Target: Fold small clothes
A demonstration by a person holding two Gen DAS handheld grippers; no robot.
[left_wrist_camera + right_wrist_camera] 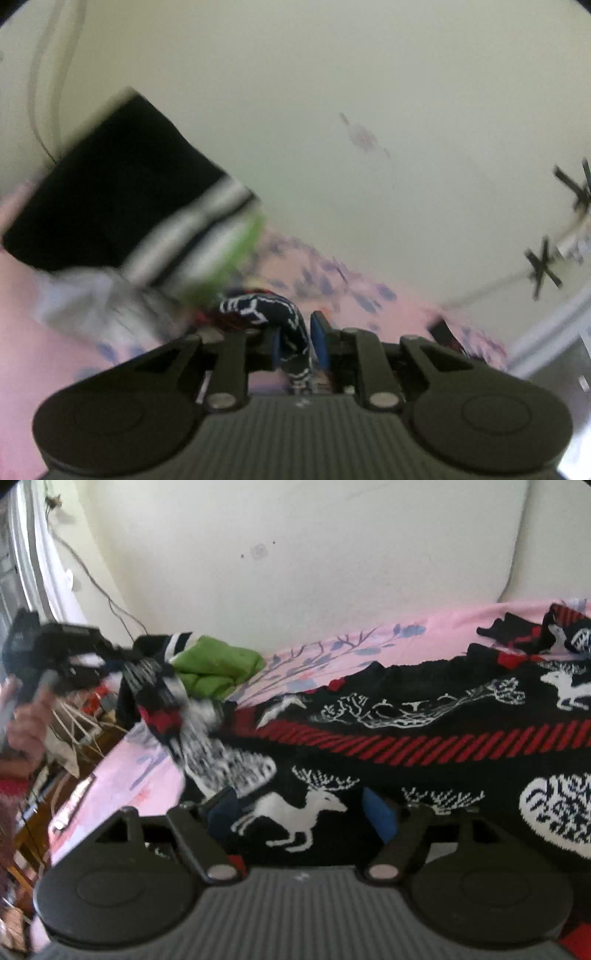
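Left gripper (295, 338) is clenched on a sweater (424, 760) sleeve at upper left of the right view. Right gripper (301, 812), jaws released, sits directly over the body, whose long axis runs left-right across the pink bedsheet (369, 642).

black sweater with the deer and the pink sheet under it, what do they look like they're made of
Black sweater: looks like a thick knit, wool or acrylic, matte; the white deer and red stripes have stepped, stitch-like edges worked into the cloth. Pink sheet: looks like thin woven cotton or a blend, smooth and matte, with a flat printed blue branch pattern.
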